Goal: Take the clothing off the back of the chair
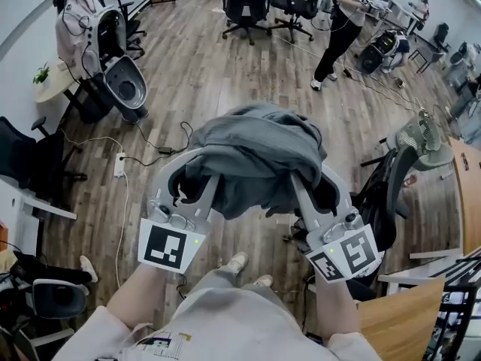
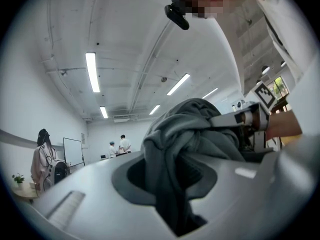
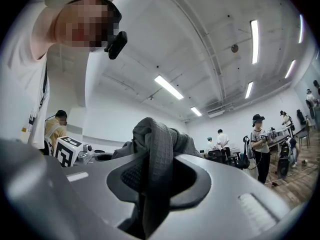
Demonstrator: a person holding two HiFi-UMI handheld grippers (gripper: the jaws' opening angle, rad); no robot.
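A grey garment [image 1: 255, 153] hangs bunched between my two grippers, in the air over the wooden floor. My left gripper [image 1: 197, 173] is shut on its left side, and cloth [image 2: 185, 149] fills the gap between the jaws [image 2: 172, 179]. On the right side, my right gripper [image 1: 316, 179] is shut on a thick fold [image 3: 155, 149] that rises out of its jaws [image 3: 152, 179]. Each gripper's fingertips are buried in fabric. A black mesh chair [image 1: 387, 194] stands just right of the garment, which does not touch it.
Cables and a power strip [image 1: 119, 164] lie on the floor at left. Black office chairs [image 1: 248, 6] stand at the back, with a person [image 1: 342, 28] near them. White machines [image 1: 120, 74] are at the far left, a fan [image 1: 421, 138] and a wooden desk [image 1: 398, 322] at right.
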